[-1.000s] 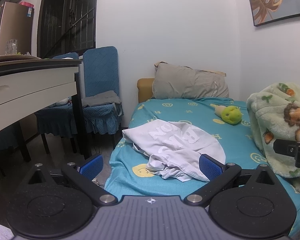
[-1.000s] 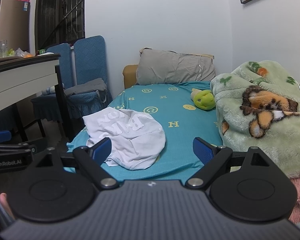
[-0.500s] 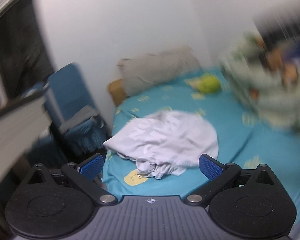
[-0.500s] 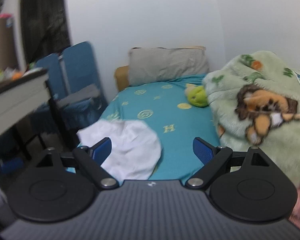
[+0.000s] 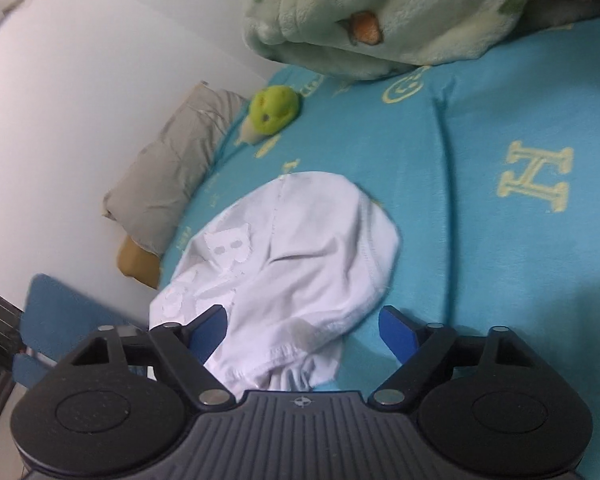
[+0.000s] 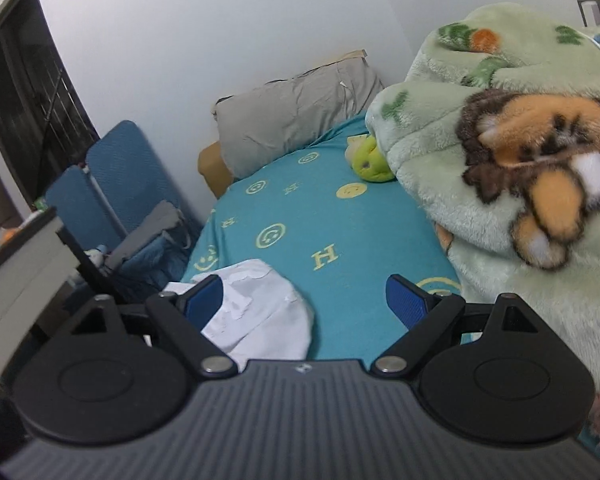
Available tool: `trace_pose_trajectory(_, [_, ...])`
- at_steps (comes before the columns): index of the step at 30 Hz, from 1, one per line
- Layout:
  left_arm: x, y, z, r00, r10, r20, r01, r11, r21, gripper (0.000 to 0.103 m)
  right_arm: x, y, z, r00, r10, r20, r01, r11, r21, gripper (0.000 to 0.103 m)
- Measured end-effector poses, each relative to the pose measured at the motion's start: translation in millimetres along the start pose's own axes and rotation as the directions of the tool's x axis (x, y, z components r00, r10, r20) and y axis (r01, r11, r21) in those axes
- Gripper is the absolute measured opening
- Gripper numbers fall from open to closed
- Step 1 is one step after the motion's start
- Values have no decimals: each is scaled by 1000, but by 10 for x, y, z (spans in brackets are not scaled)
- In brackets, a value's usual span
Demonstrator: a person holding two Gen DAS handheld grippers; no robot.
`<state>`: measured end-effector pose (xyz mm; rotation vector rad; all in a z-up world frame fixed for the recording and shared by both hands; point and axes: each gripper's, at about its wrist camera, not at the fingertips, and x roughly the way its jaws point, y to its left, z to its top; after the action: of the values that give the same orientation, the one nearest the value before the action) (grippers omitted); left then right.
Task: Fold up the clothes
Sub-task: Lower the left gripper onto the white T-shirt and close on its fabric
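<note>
A crumpled white T-shirt (image 5: 296, 264) with pale lettering lies on the teal bed sheet (image 5: 500, 140) near the bed's edge. My left gripper (image 5: 302, 330) is rolled sideways and hangs low over the shirt's near hem; its jaws are closing, the cloth lies between them, and the blue pads do not press on it. In the right wrist view the same T-shirt (image 6: 260, 312) shows at the lower left. My right gripper (image 6: 304, 300) stands open above the sheet, its left finger over the shirt's edge, holding nothing.
A green plush blanket (image 6: 520, 160) with a lion print is heaped on the bed's right side. A grey pillow (image 6: 296, 108) and a green soft toy (image 6: 370, 162) lie at the head. Blue chairs (image 6: 112, 184) and a desk (image 6: 16, 264) stand left of the bed.
The left gripper has rolled strongly, dropped and closed in on the shirt, its jaws narrowing a little. The right gripper has tilted and moved forward over the bed, still open.
</note>
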<state>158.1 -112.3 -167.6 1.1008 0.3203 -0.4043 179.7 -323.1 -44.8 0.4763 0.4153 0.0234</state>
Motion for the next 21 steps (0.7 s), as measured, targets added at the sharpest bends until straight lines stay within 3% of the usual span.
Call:
trace_pose_trajectory(3, [158, -67, -36, 997, 63, 34, -64, 997, 46, 76, 157, 50, -10, 1000, -2, 27, 3, 999, -36, 90])
trace_pose_trajectory(5, [186, -68, 0, 999, 31, 31, -33, 996, 87, 66, 245, 55, -53, 1000, 0, 13, 0, 999, -46, 90])
trace_pose_trajectory(8, [157, -83, 39, 999, -28, 35, 21, 983, 184, 66, 368, 16, -126, 999, -9, -41, 8, 1000, -29, 90])
trace_pose_trajectory(10, [179, -73, 46, 997, -71, 26, 65, 979, 192, 66, 394, -5, -144, 998, -16, -54, 16, 1000, -4, 90])
trace_pose_trajectory(12, [274, -65, 48, 996, -89, 20, 85, 982, 169, 60, 405, -8, -164, 998, -32, -52, 32, 999, 5, 90])
trace_pose_trajectory(14, [443, -28, 85, 997, -83, -6, 83, 991, 105, 42, 404, 24, -196, 998, -63, -28, 62, 998, -16, 90])
trace_pose_trajectory(16, [570, 10, 123, 997, -61, -39, 62, 998, 22, 34, 401, 101, -237, 996, -85, -1, 85, 993, -80, 90])
trace_pose_trajectory(18, [620, 25, 125, 999, -32, -35, 32, 999, 1, 30, 380, 164, -272, 996, -85, 23, 87, 989, -121, 90])
trace_pose_trajectory(20, [570, 87, 121, 1000, -11, -15, 11, 1000, -25, 12, 372, 177, -268, 995, -88, 39, 93, 986, -137, 90])
trace_pose_trajectory(21, [526, 147, 128, 1000, -6, 0, 6, 999, -53, 9, 371, 166, -261, 994, -95, 44, 101, 986, -136, 90])
